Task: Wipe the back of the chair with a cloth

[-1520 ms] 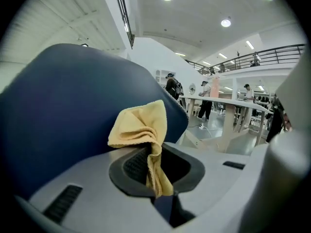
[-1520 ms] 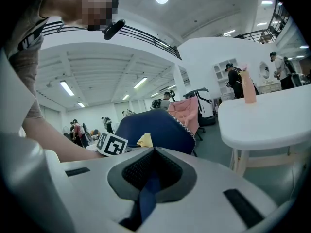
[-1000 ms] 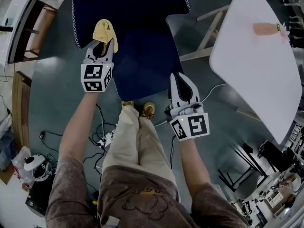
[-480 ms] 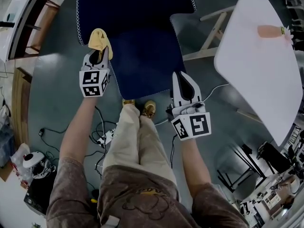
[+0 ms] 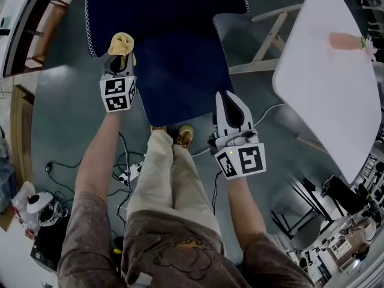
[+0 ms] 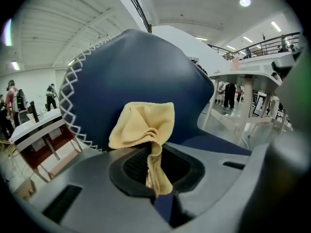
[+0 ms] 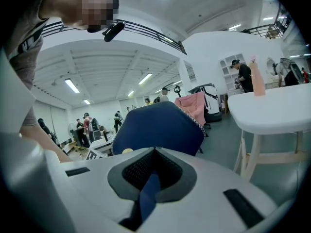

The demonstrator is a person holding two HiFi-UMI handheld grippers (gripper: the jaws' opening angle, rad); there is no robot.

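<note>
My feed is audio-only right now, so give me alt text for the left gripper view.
The left gripper is shut on a crumpled yellow cloth, held up in front of the dark blue padded chair back edged with white zigzag stitching. A white table stands at the right.

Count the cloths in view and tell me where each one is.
1. The crumpled yellow cloth is pinched in the left gripper, in front of the navy padded chair back. No other shows; some may be hidden.
</note>
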